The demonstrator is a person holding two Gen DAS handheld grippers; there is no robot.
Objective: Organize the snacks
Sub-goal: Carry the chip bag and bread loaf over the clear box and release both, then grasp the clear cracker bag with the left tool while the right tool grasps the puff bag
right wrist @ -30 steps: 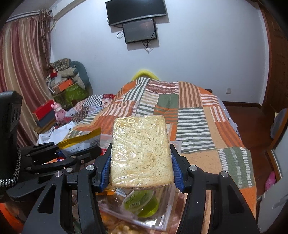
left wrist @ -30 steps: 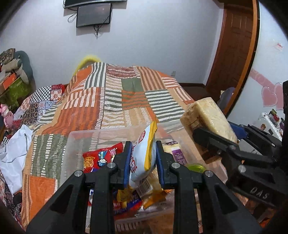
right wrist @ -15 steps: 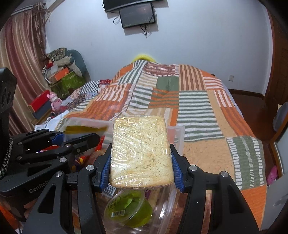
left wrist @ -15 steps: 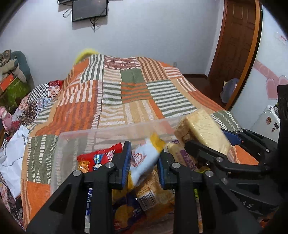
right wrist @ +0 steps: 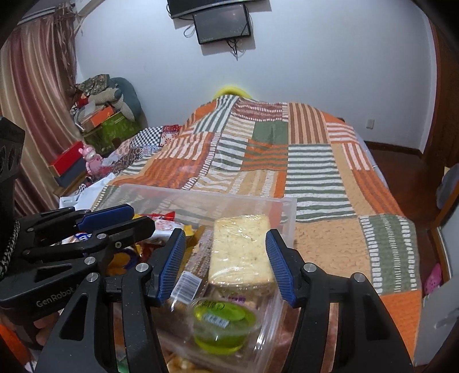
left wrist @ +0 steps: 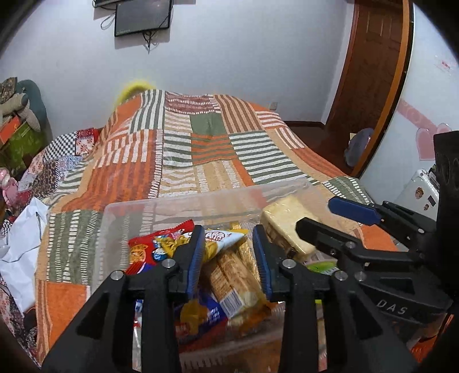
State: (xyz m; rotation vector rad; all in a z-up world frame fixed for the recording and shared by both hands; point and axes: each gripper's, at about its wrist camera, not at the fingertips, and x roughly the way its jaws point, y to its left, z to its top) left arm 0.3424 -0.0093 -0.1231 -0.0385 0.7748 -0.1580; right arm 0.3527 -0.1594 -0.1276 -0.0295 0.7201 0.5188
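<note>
A clear plastic bin (left wrist: pixel 183 206) sits on the near end of a bed covered by an orange, green and white patchwork quilt (left wrist: pixel 200 143), and both tools hang over it. The left hand-held gripper (left wrist: pixel 229 252) has its blue pads apart with nothing between them; just below lies a white and yellow snack bag (left wrist: pixel 221 239), resting on a red snack packet (left wrist: pixel 155 244) and a pack of crackers (left wrist: pixel 232 278) inside the bin. The right hand-held gripper (right wrist: pixel 226 264) is also spread wide, its pads standing clear on either side of a plastic-wrapped pale cake slab (right wrist: pixel 241 252). That slab lies tilted at the right side of the bin, leaning on other packets, with its far edge near the bin's far wall. In front of it, nearer the right wrist camera, a small green jelly cup (right wrist: pixel 219 327) sits among clear wrappers. A dark screen (right wrist: pixel 222 27) hangs on the far wall.
</note>
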